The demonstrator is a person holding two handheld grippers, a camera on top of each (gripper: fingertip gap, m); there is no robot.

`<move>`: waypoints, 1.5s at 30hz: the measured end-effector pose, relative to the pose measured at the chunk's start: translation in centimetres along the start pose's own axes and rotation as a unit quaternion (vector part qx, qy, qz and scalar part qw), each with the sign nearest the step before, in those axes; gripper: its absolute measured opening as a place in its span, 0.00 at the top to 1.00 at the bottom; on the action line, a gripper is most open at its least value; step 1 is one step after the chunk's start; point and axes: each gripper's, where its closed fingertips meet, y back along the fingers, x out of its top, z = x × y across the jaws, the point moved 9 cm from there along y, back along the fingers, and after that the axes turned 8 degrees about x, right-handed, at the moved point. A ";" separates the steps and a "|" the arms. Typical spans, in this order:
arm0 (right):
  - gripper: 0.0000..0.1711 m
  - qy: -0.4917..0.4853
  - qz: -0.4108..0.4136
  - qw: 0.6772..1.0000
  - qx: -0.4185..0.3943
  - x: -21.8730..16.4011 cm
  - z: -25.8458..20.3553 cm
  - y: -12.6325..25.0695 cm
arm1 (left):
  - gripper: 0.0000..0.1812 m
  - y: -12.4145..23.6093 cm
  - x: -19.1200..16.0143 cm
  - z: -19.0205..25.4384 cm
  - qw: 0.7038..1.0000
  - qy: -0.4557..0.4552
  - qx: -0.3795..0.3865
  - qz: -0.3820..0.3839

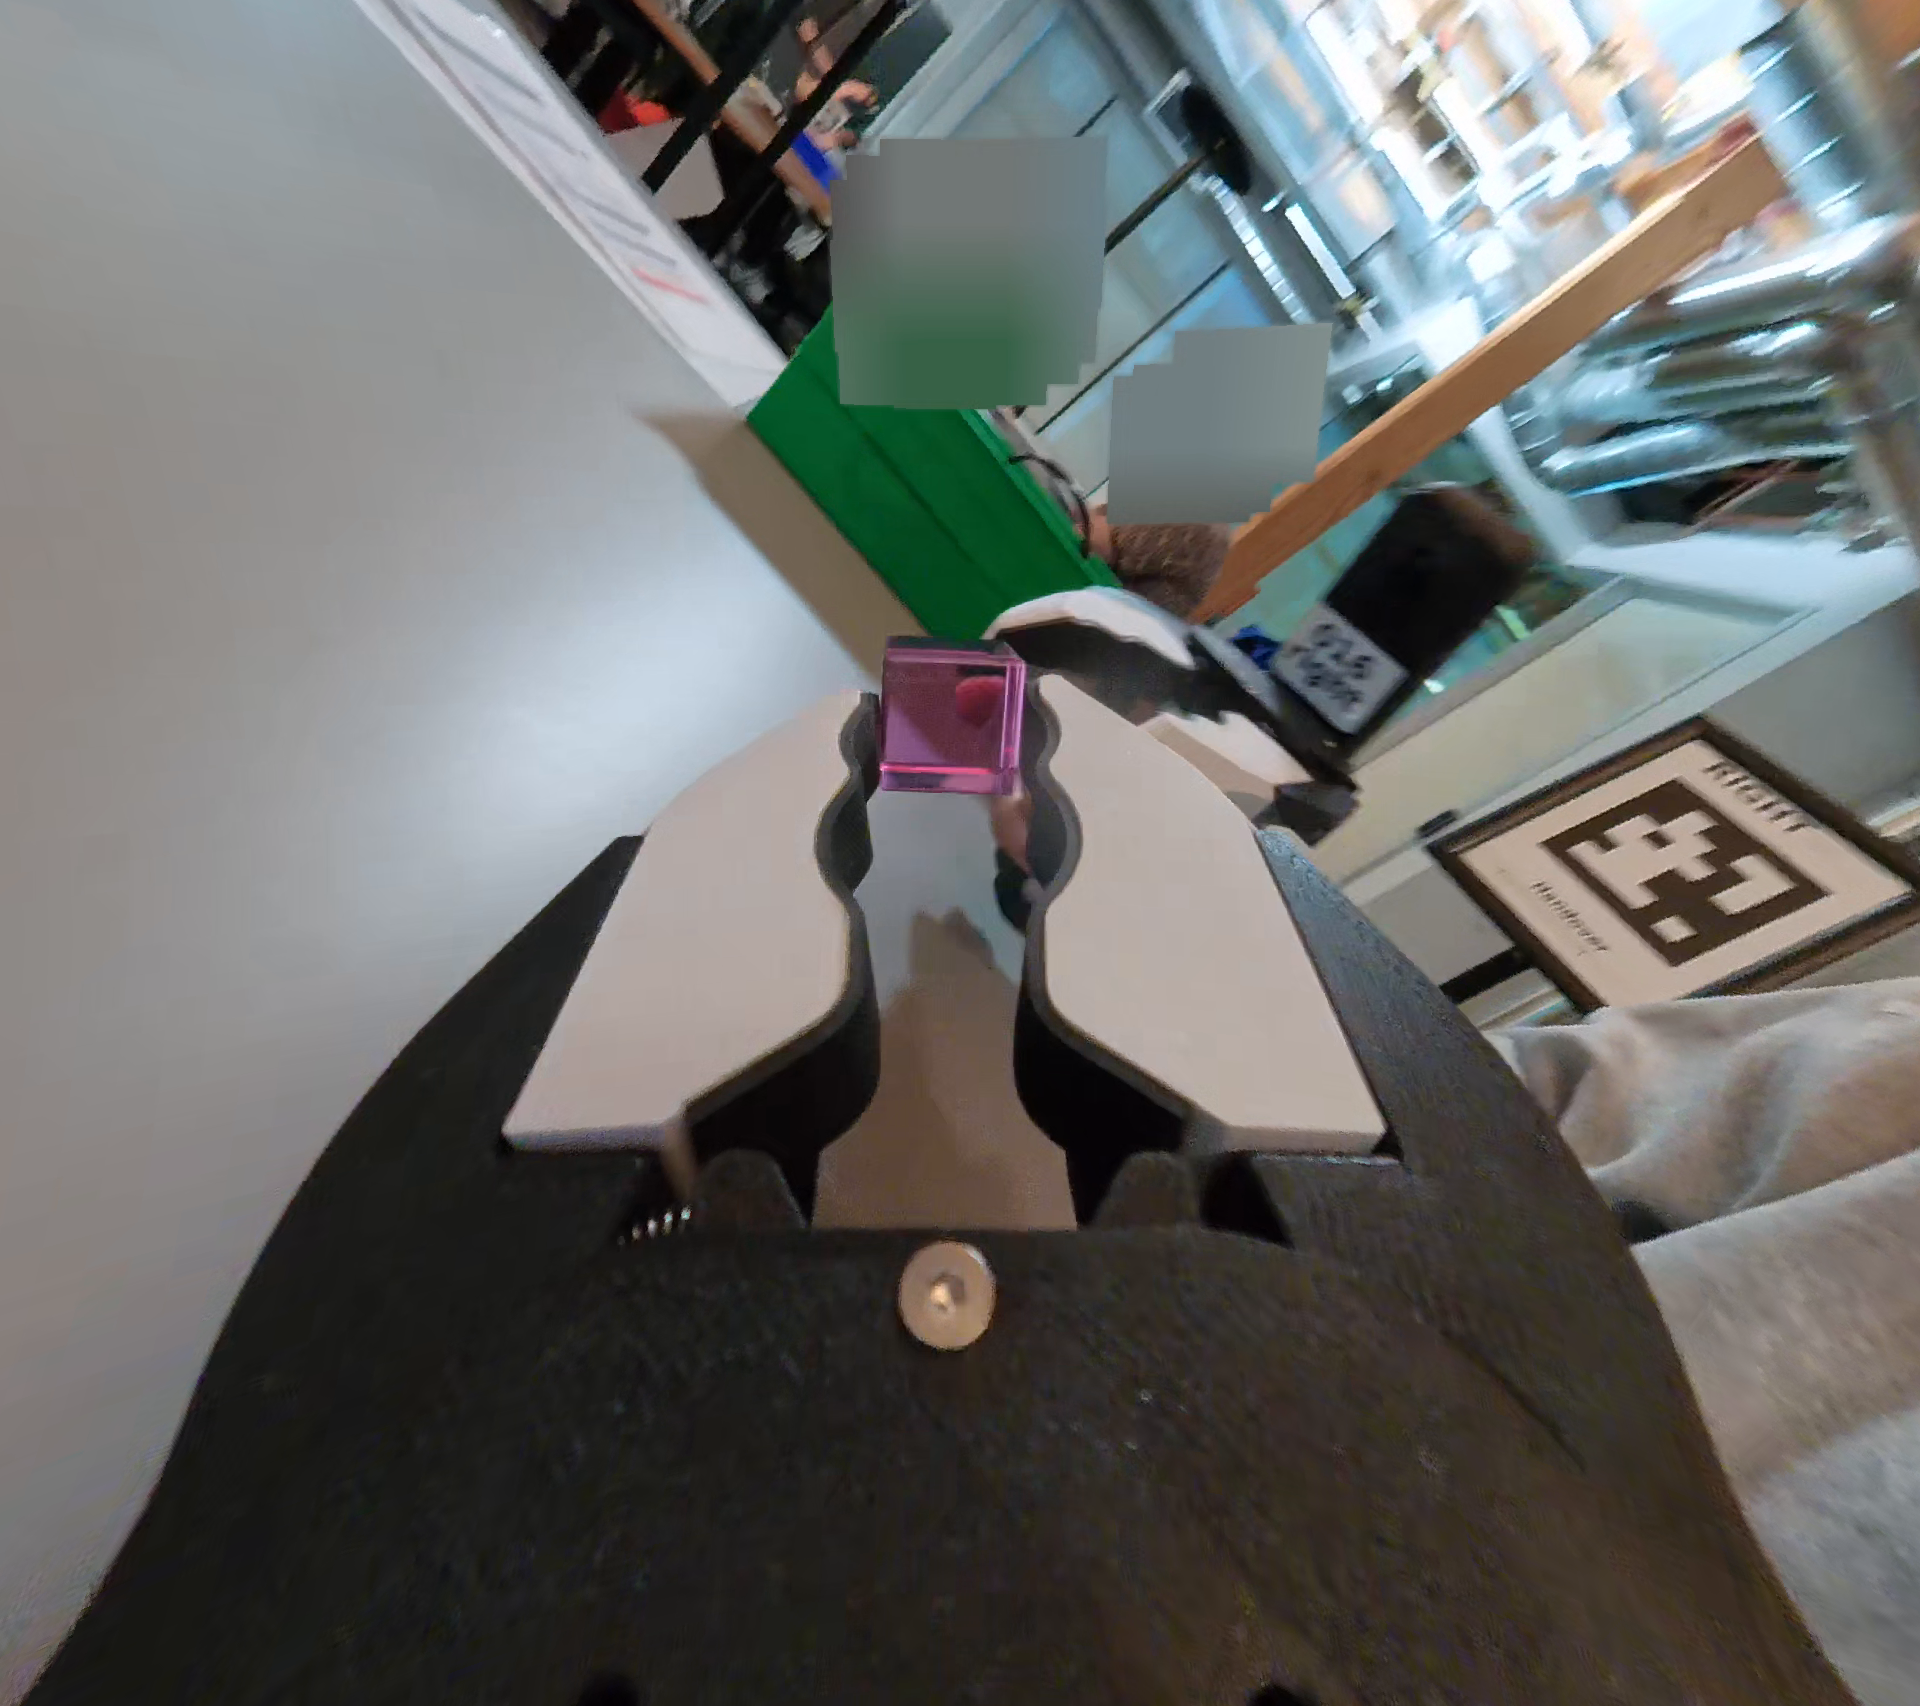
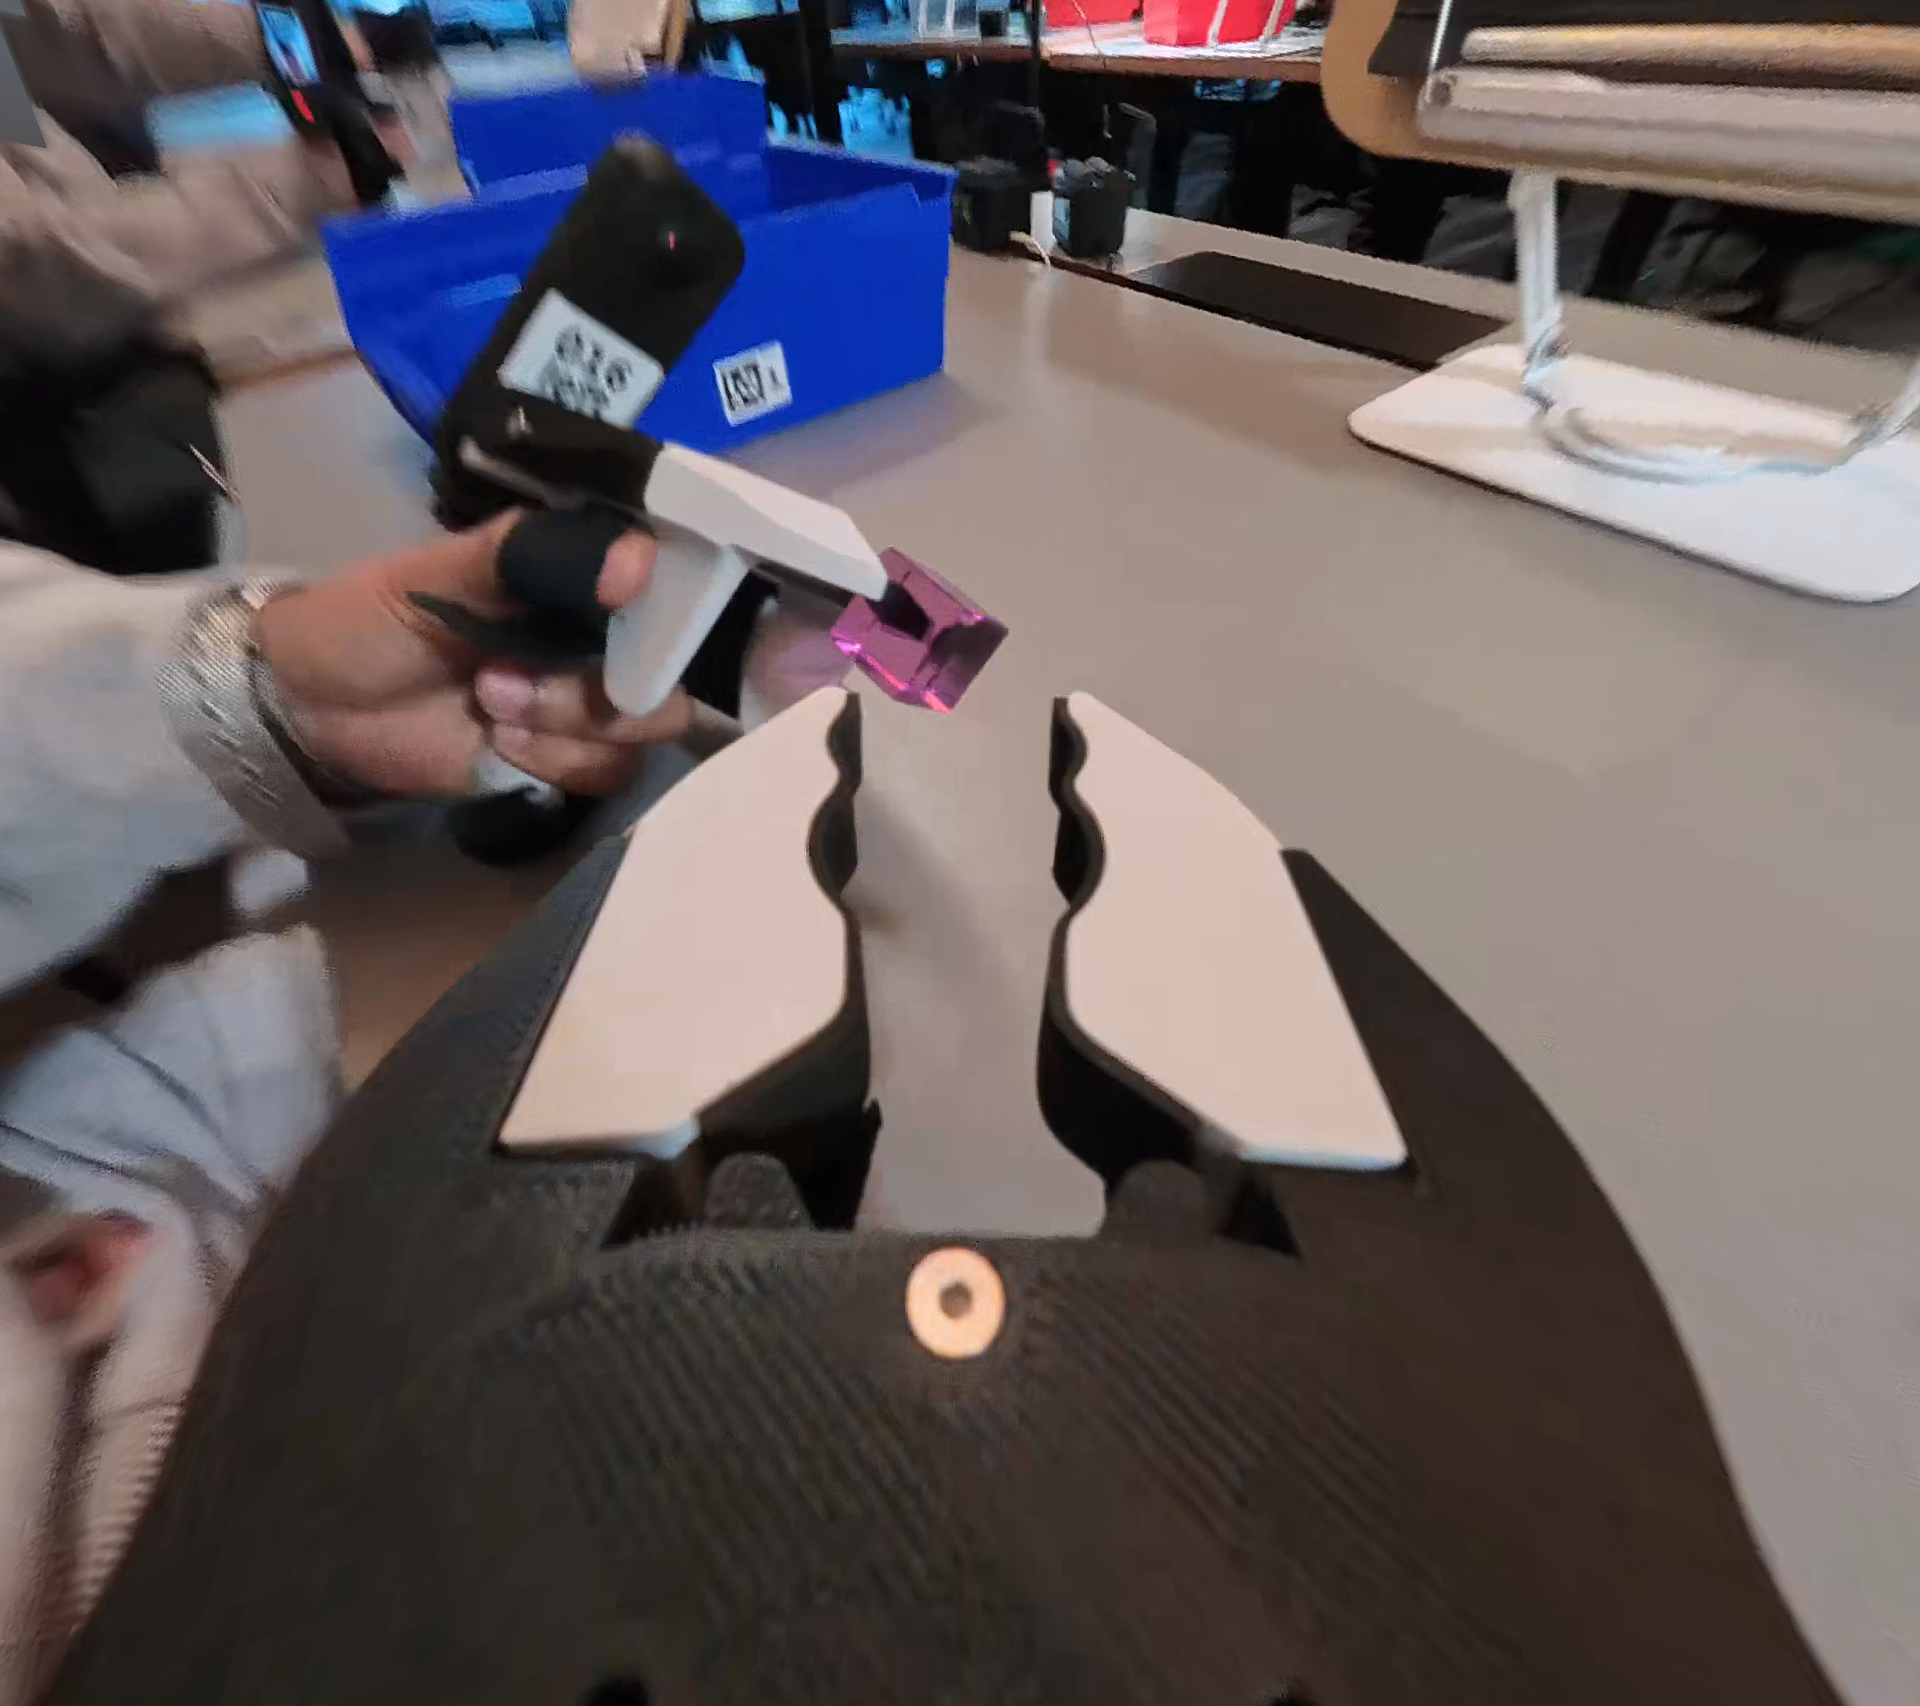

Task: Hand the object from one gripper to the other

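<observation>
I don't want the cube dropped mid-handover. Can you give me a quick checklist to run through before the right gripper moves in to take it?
1. Left gripper shut on the purple cube: ok, pinched at the fingertips.
2. Right gripper open: ok, nothing between its fingers.
3. Gap wider than the cube: ok, it looks so.
4. Cube lined up with the gap: not ok, it sits ahead of the tips, tilted.
5. Free faces for the right fingers to grip: cannot tell.
6. Table below to catch a slip: ok.

Translucent purple cube [image 1: 953, 714], tilted in midair, pinched between left tongs [image 1: 951, 726]
</observation>
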 end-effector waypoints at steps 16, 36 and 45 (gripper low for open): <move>0.74 -0.324 0.101 0.915 0.216 -1.2 1.0 -0.6 | 0.87 -0.8 -0.6 2.1 0.992 -0.002 -0.126 0.015; 0.85 -0.262 0.137 0.941 0.163 0.6 1.2 1.7 | 0.76 -0.8 -0.6 2.2 0.993 -0.005 -0.113 0.020; 0.85 -0.071 0.050 0.982 -0.169 8.3 4.1 15.6 | 0.79 -0.9 -0.7 1.8 0.994 0.011 -0.109 0.017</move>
